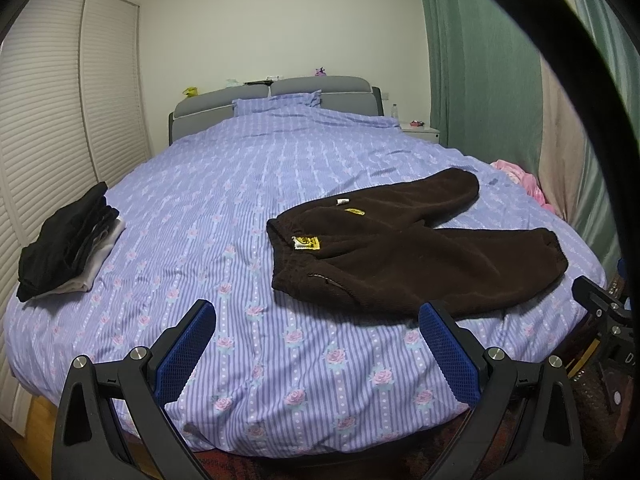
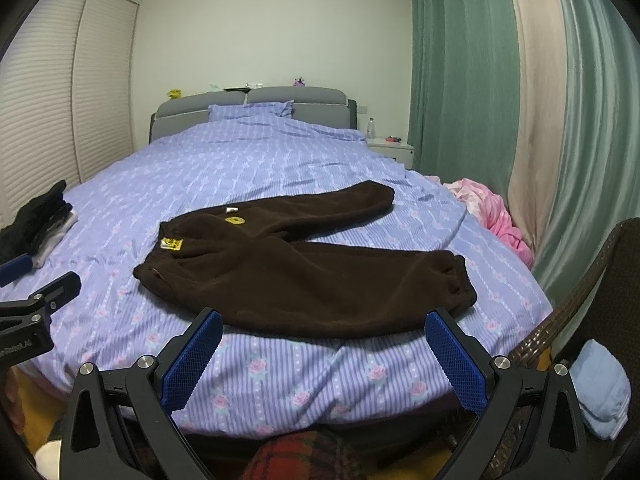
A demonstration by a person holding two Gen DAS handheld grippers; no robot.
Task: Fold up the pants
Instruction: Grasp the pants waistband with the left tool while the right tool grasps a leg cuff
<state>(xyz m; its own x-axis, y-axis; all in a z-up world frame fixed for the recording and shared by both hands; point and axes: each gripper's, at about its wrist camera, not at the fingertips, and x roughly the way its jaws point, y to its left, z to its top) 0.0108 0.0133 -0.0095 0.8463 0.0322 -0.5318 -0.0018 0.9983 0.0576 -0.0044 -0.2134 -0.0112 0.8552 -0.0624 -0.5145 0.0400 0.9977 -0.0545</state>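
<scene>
In the left wrist view, the left gripper (image 1: 316, 344) is hanging over the foot edge of the bed (image 1: 200, 184), its blue textured fingers (image 1: 184, 356) spread wide and holding nothing. The brown pants (image 1: 400, 252) are lying flat near the foot edge, toward the bed's right side, with the legs apart in a V shape. A stack of folded clothes (image 1: 64, 244) is sitting at the left edge.

In the right wrist view, the right gripper (image 2: 324, 344) is also standing spread and empty, just before the nearer leg. The pants look like thick, soft fleece: probably light, limp and not slippery. I think the waistband (image 2: 160, 256) and the gathered cuff (image 2: 456, 280) are giving the best hold.
</scene>
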